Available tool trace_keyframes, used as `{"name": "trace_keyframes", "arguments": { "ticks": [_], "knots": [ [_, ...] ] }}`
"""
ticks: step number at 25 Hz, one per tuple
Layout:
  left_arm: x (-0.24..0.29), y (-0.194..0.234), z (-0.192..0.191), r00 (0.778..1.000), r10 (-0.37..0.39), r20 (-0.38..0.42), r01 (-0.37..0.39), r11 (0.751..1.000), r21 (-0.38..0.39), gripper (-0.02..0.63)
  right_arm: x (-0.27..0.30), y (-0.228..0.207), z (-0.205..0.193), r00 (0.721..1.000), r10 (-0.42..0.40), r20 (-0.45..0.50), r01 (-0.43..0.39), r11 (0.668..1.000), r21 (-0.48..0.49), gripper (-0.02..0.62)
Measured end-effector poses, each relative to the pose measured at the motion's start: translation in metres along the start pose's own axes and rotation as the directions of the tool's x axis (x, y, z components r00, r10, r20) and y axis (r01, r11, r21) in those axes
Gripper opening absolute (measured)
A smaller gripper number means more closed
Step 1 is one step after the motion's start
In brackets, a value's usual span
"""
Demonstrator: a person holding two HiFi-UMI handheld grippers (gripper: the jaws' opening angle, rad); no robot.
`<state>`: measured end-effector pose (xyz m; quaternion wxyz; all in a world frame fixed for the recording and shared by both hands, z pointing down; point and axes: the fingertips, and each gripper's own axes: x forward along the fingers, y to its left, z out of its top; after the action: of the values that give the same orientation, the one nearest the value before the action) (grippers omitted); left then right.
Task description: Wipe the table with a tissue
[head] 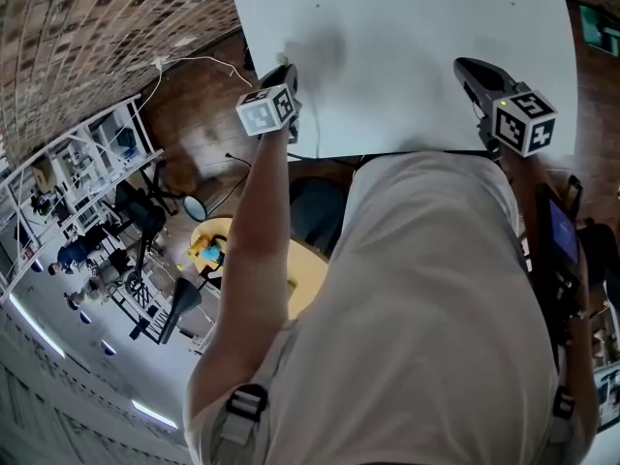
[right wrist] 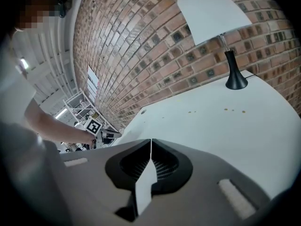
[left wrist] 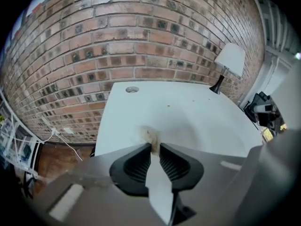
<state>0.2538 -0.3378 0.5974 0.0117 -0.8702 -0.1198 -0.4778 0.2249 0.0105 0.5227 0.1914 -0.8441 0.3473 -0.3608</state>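
**A:** Where is the tissue (left wrist: 150,135)?

**B:** It is a small crumpled wad with a brownish stain, at the tips of the left gripper (left wrist: 155,146). The jaws are pinching it. They stand a little apart, with the wad caught between their front ends.

**A:** Is it on the surface (head: 407,66)?

**B:** It is at the white surface, near the front left corner. The gripper points steeply down at that spot. I cannot tell whether the wad presses on the top or hangs just above it.

**A:** And the right gripper (right wrist: 151,141)?

**B:** Its jaws are pressed together at the tips with nothing between them. In the head view it is over the near right part of the surface, well apart from the left one.

**A:** What else is on the surface?

**B:** A lamp (right wrist: 235,80) with a white shade and a black foot stands at the far side, close to the brick wall (left wrist: 141,32). A few small dark specks (right wrist: 233,110) lie scattered near the lamp's foot. A round hole (left wrist: 132,89) sits in the far left corner.

**A:** Any mark near the tissue?

**B:** A faint greyish patch shows on the white top just beyond the left jaws. I cannot tell whether it is shadow or smear.
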Motion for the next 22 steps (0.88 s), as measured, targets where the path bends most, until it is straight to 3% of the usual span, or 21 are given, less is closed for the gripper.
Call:
{"name": "trace_keyframes", "arguments": {
  "ticks": [3,6,12,17,22],
  "knots": [
    [0.011,-0.022,0.01,0.999,-0.05,-0.016,0.051,0.996,0.077,0.069,0.005,-0.004,0.007,1.0,0.001,0.012,-0.001,1.0,0.0,0.014],
    [0.022,-0.04,0.018,0.997,-0.074,-0.022,0.076,0.993,0.093,0.069,0.007,-0.007,0.011,1.0,0.0,0.02,0.0,1.0,0.002,0.014],
    [0.039,-0.064,0.054,0.997,-0.077,-0.028,0.08,0.988,0.132,0.069,0.01,-0.006,0.021,1.0,-0.003,-0.016,0.001,0.991,-0.134,0.014],
    [0.057,-0.067,0.079,0.996,-0.066,-0.057,0.076,0.978,0.193,0.069,0.003,-0.006,0.025,1.0,-0.001,-0.019,-0.002,0.992,-0.13,0.014],
    [0.076,-0.053,0.098,0.997,-0.038,-0.064,0.05,0.981,0.189,0.072,-0.002,-0.013,0.02,1.0,-0.024,-0.013,0.022,0.994,-0.111,0.014]
  ]
}}
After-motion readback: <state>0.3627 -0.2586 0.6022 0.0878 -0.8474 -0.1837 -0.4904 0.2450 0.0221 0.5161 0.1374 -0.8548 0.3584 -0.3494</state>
